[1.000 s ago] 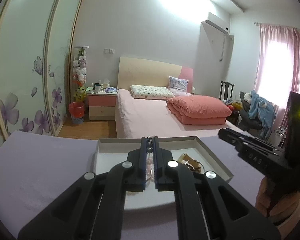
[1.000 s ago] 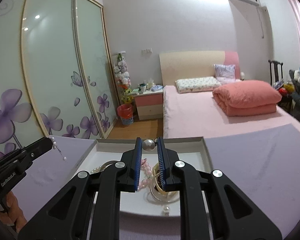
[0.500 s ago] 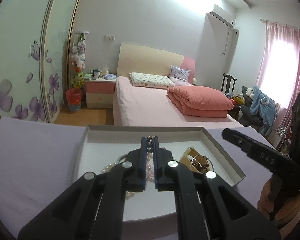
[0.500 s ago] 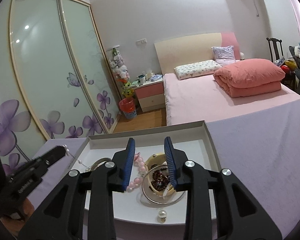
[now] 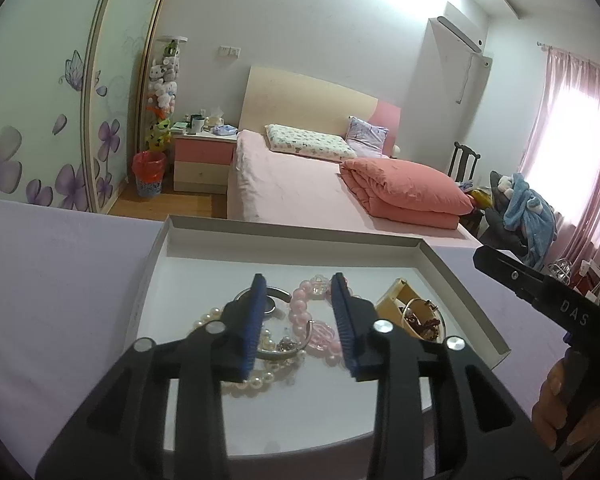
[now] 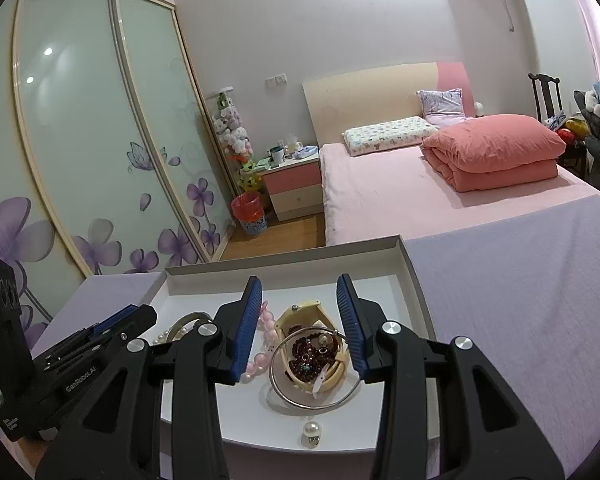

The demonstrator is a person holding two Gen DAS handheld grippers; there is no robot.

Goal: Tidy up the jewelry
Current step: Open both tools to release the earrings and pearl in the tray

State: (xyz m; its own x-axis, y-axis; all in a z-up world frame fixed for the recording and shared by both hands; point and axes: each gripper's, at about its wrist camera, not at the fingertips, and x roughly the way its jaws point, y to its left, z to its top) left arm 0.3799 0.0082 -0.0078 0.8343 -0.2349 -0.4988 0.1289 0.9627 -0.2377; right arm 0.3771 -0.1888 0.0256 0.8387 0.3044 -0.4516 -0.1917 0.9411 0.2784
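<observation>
Jewelry (image 6: 308, 356) heaped in a shallow white tray (image 6: 414, 280) on the lilac desk (image 6: 520, 300).
Left gripper (image 5: 300, 316) and right gripper (image 6: 298, 320) both hover over it, spread wide, holding nothing.

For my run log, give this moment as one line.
left gripper: open, empty | right gripper: open, empty | pink bead bracelet, pearl earring: in tray

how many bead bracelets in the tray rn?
3 visible. Pearl bracelet at the tray's left under the left gripper; pink bracelet in the middle; dark red bracelet inside the yellow box, right. Others may be hidden beneath.
</observation>
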